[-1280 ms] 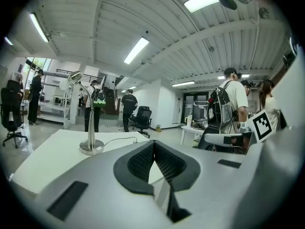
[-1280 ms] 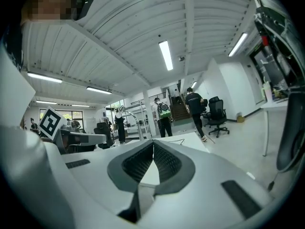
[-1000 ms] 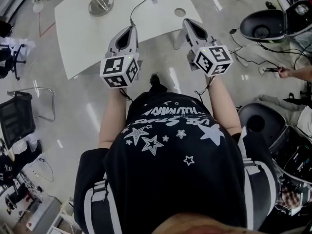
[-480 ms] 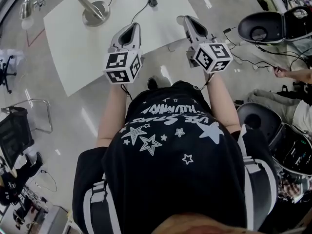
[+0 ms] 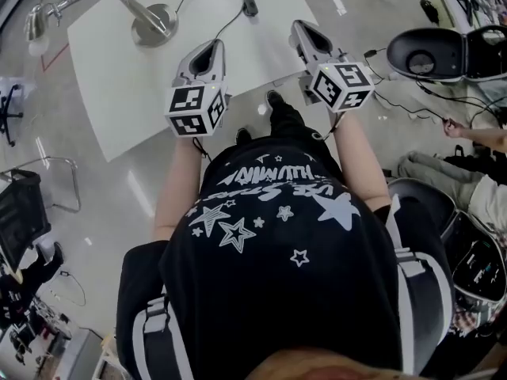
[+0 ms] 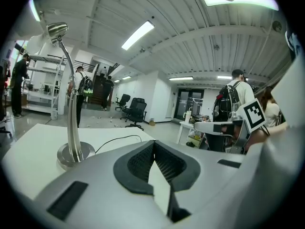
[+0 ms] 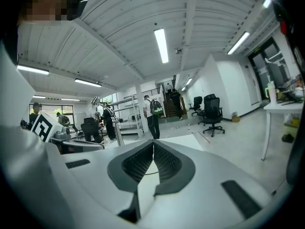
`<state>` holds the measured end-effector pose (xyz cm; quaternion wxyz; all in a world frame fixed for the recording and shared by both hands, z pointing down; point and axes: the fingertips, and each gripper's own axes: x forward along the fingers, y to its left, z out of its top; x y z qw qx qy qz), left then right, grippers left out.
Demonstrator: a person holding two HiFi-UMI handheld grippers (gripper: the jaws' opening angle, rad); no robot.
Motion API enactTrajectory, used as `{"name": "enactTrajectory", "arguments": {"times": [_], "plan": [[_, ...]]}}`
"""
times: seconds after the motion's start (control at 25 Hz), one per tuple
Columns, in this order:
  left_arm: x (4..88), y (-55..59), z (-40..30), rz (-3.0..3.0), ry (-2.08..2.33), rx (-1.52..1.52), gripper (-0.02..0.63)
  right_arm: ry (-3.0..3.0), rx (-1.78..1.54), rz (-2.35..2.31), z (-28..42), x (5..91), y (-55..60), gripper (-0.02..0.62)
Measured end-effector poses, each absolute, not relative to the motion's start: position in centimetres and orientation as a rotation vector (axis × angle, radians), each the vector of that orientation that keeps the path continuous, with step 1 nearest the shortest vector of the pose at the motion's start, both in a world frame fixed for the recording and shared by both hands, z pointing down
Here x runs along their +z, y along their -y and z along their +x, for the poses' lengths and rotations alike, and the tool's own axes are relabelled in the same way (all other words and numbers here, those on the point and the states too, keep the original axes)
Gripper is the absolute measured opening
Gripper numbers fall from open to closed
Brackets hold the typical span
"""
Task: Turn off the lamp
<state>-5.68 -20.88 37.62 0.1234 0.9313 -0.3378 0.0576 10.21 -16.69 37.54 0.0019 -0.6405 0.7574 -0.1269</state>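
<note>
A silver desk lamp stands at the far left of the white table [image 5: 119,93]. Its round base [image 5: 154,24] carries a curved arm that reaches left to the lamp head [image 5: 36,24]. A black cable with an inline block [image 5: 249,5] lies on the table beyond the grippers. My left gripper [image 5: 211,46] is shut and empty over the table's near part, to the right of the base. In the left gripper view the lamp base [image 6: 74,152] sits ahead and to the left of the left gripper [image 6: 153,143]. My right gripper [image 5: 298,27] is also shut and empty near the table's right edge, and its jaws [image 7: 153,142] meet at the tips.
Black pod-shaped seats [image 5: 432,50] and loose floor cables [image 5: 404,101] lie to the right, where a person's arm [image 5: 475,133] shows. A dark office chair [image 5: 24,212] stands at the left. People and chairs fill the room behind the table.
Both grippers have moved forward over the table, toward the lamp and cable. The person has stepped closer, so the table and lamp sit nearer in the head view.
</note>
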Motion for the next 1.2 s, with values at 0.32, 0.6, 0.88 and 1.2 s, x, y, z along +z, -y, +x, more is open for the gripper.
{"name": "enactTrajectory", "arguments": {"times": [0.32, 0.6, 0.88, 1.2], "plan": [[37.4, 23.6, -3.6, 2.699, 1.061, 0.229, 0.01, -2.495, -0.414, -1.863, 11.1, 37.1, 23.5, 0.006], [38.2, 25.3, -1.2, 2.655, 1.138, 0.286, 0.01, -2.564, -0.435, -1.768, 12.8, 37.5, 27.3, 0.006], [40.5, 26.5, 1.7, 2.601, 1.157, 0.304, 0.011, -2.632, -0.482, -1.683, 14.4, 39.1, 30.0, 0.006], [44.3, 27.3, 4.3, 2.503, 1.214, 0.397, 0.012, -2.742, -0.528, -1.587, 15.3, 41.1, 31.3, 0.006]]}}
